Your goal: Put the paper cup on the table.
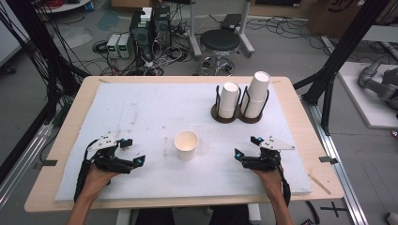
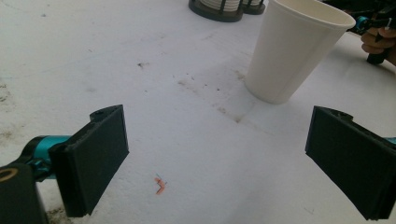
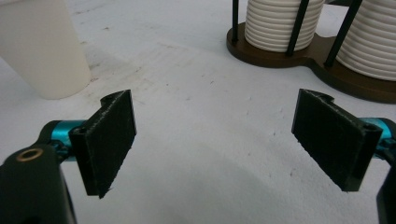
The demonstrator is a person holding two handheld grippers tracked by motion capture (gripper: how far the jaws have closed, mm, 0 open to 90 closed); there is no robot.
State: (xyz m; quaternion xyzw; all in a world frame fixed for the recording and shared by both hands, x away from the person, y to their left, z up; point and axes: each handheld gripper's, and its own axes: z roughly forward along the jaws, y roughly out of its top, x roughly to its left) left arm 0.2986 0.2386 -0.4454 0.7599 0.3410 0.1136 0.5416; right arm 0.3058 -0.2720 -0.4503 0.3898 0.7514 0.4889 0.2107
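Note:
A single white paper cup (image 1: 186, 145) stands upright on the white mat, midway between my two hands. In the left gripper view the cup (image 2: 293, 49) is ahead and to the right of the open jaws; my left gripper (image 2: 219, 163) holds nothing. In the high view my left gripper (image 1: 133, 152) rests at the front left of the mat. My right gripper (image 1: 245, 147) lies at the front right, also open and empty (image 3: 215, 140). The right gripper view has the cup (image 3: 39, 46) at its upper left.
A dark wooden holder (image 1: 237, 115) with two stacks of white cups (image 1: 229, 99) (image 1: 256, 93) stands at the back right of the mat (image 1: 141, 108); the holder (image 3: 322, 58) is close ahead in the right gripper view. A small orange scrap (image 2: 160, 185) lies on the mat between the left jaws.

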